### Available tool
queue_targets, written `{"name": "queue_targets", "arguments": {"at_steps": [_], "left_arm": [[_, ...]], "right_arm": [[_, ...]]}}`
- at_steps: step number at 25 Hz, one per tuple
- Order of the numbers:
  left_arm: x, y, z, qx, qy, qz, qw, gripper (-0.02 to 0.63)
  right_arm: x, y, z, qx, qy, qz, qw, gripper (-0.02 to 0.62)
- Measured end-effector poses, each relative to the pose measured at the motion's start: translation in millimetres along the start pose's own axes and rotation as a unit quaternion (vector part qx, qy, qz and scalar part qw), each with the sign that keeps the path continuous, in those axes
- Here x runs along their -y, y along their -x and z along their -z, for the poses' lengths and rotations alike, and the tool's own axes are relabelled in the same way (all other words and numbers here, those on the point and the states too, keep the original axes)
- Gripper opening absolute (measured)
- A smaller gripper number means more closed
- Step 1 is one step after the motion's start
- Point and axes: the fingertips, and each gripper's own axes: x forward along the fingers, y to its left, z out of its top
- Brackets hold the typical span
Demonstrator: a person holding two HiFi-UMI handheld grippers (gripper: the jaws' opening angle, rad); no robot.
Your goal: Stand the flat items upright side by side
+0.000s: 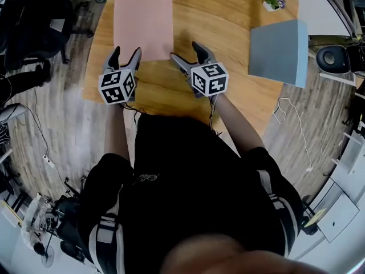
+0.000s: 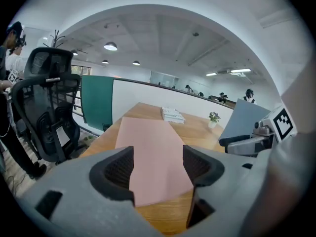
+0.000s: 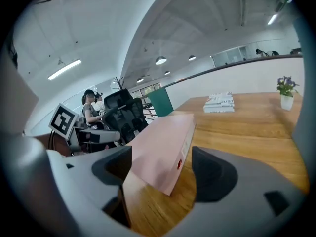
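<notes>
A flat pink box (image 1: 142,24) lies on the wooden table (image 1: 228,21). A flat blue-grey item (image 1: 279,50) lies at the table's right side, partly over the edge. My left gripper (image 1: 126,51) is open at the pink box's near left corner, and the box (image 2: 153,157) shows just beyond its jaws (image 2: 158,164). My right gripper (image 1: 185,51) is open at the near right corner. That corner of the pink box (image 3: 163,154) points in between its open jaws (image 3: 160,169). Neither gripper presses on the box.
A small potted plant (image 1: 275,1) stands at the table's far right, and a stack of books (image 2: 173,115) lies at the far end. A black office chair (image 2: 49,107) stands left of the table. Cables (image 1: 296,130) trail on the floor at right.
</notes>
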Motion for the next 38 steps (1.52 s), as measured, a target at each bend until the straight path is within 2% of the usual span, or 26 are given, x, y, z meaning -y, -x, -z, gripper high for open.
{"name": "queue_targets", "arguments": {"at_steps": [3,7,12,16,18,21,24,31,35,38], "left_arm": [[-22,-21,4,-0.037,-0.012,0.017,0.9991,0.330],[-47,-46,4,-0.068,0.013,0.028,0.9972,0.331],[-79,-76,8,-0.100,0.016,0.031,0.9943,0.389],[-80,-104,17,-0.124,0.073,0.084,0.9859,0.420],[-79,-114,20,-0.131,0.091,0.099,0.9822,0.431],[-79,-120,23,-0.141,0.067,0.082,0.9844,0.430],[-69,-117,29,-0.147,0.051,0.066,0.9856,0.426],[-9,-104,59,-0.161,0.038,0.088,0.9822,0.425],[35,-92,79,-0.181,0.025,0.105,0.9776,0.425],[67,-76,101,-0.204,0.012,0.124,0.9710,0.424]], "right_arm": [[4,-27,5,-0.012,-0.033,0.016,0.999,0.379],[17,-59,4,-0.027,-0.058,0.038,0.997,0.377],[28,-105,9,-0.066,-0.066,0.038,0.995,0.379],[42,-129,9,-0.088,-0.085,0.035,0.992,0.383],[46,-138,8,-0.094,-0.100,0.031,0.990,0.383],[45,-145,11,-0.110,-0.101,0.019,0.989,0.366],[46,-137,17,-0.120,-0.090,0.027,0.988,0.359],[63,-76,50,-0.131,-0.103,0.049,0.985,0.357],[72,-30,75,-0.136,-0.118,0.067,0.981,0.357],[73,8,100,-0.143,-0.134,0.077,0.978,0.357]]}}
